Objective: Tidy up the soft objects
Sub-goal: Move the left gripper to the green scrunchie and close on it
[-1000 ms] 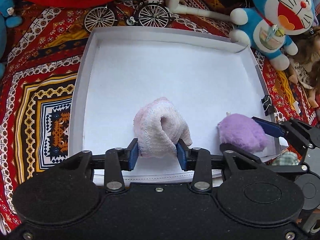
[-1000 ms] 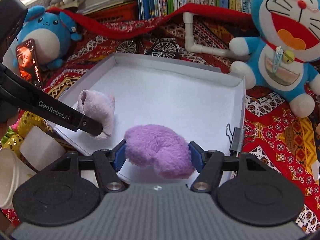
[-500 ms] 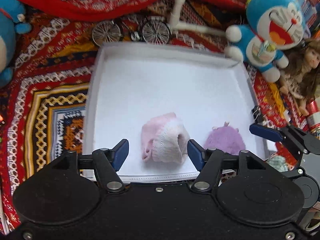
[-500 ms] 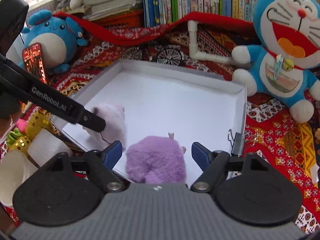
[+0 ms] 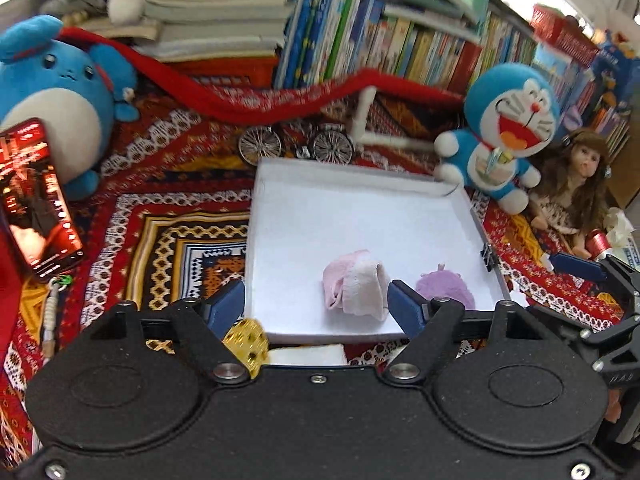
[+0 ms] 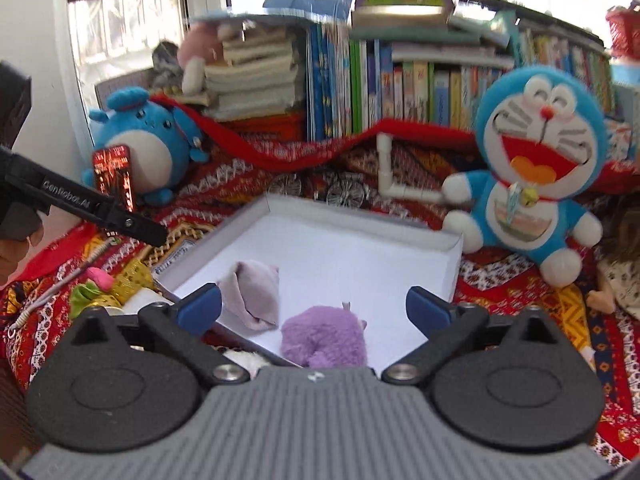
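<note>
Both soft things are down in the white tray (image 5: pixel 256 240), so I judge this the release step: my left gripper (image 5: pixel 316 306) is opening its fingers with nothing pinched, the pink cloth (image 5: pixel 354 288) lying free beyond them, and my right gripper (image 6: pixel 314 306) is spreading wide, clear of the purple plush (image 6: pixel 324 340). The cloth sits rumpled and loosely folded; the plush, a fuzzy rounded lump, rests just beside it near the tray's front edge. Next I need another soft piece from outside the tray.
</note>
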